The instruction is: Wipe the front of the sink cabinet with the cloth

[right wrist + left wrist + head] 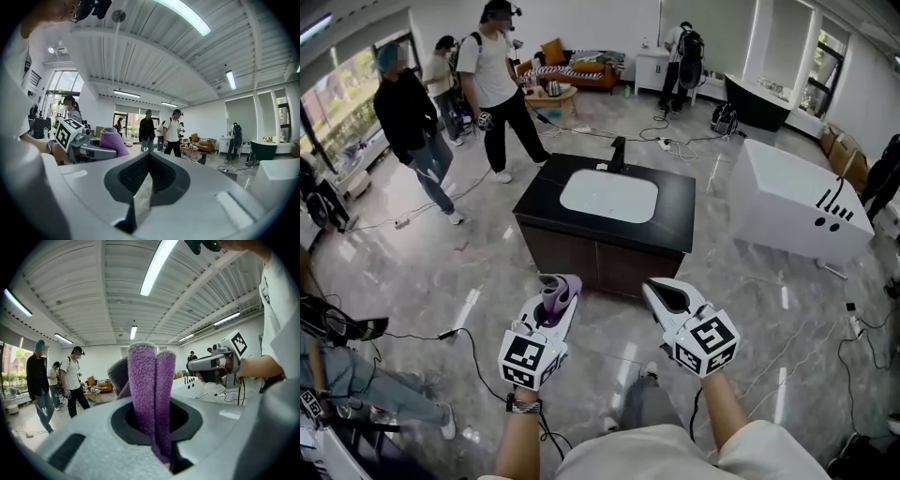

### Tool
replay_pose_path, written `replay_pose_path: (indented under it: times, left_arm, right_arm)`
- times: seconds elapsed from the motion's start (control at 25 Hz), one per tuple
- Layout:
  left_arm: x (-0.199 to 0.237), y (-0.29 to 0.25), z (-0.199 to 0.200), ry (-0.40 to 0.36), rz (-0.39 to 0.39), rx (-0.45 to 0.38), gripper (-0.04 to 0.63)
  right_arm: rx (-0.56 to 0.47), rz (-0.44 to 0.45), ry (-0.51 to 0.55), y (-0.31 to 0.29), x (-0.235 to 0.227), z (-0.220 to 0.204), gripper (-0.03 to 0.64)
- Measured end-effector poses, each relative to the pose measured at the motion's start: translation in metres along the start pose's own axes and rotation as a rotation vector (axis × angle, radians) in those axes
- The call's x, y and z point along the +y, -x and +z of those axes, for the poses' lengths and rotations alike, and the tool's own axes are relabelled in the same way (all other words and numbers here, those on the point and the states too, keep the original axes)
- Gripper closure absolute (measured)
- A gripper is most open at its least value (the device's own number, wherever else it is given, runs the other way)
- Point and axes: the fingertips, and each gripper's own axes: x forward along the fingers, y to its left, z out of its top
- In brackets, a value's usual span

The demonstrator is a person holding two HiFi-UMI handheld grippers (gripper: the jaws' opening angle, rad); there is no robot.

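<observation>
Purple cloth (149, 394), its lower end hidden, is clamped in the left gripper (559, 284). The right gripper (662, 293) is closed (nothing between). The sink cabinet (581, 258) shows only in the head view.

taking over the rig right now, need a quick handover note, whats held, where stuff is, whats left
Left gripper: shut on the purple cloth, which stands folded between its jaws.
Right gripper: shut, nothing in it.
Sink cabinet: ahead on the floor, its dark front facing the person. Both grippers are held in the air short of it, touching nothing.
Done: the cloth is picked up.
Left: bring the cloth to the cabinet front and wipe across it; the cloth is not yet on it.
</observation>
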Motion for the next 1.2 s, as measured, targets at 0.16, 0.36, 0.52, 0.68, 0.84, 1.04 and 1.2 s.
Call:
replay_pose_path:
  times: [0.16,0.36,0.52,0.68,0.84,1.04,1.2]
  left_arm:
    - [0.004,-0.015,0.0,-0.031,-0.005,0.009,0.548]
    - [0.024,-0.04,-0.005,-0.021,0.023,0.015,0.545]
    - [0.038,-0.069,-0.006,-0.033,0.037,0.009,0.545]
    - [0.053,-0.096,-0.014,-0.025,0.057,0.029,0.545]
    - [0.073,-0.127,-0.023,-0.021,0.089,0.047,0.545]
    - [0.091,-0.172,-0.041,-0.004,0.103,0.073,0.545]
    - [0.099,-0.204,-0.049,-0.02,0.101,0.068,0.545]
  right_arm:
    - [-0.002,-0.033,0.006,-0.009,-0.017,0.0,0.611]
    - [0.002,-0.036,0.018,-0.023,-0.042,0.0,0.611]
    - [0.017,-0.034,0.03,-0.033,-0.067,-0.009,0.611]
    - [0.034,-0.033,0.026,-0.046,-0.094,-0.018,0.611]
    - [0.034,-0.023,0.02,-0.063,-0.126,-0.022,0.611]
    - [0.036,-0.015,0.006,-0.088,-0.168,-0.032,0.611]
    - [0.046,-0.011,0.015,-0.108,-0.194,-0.05,0.611]
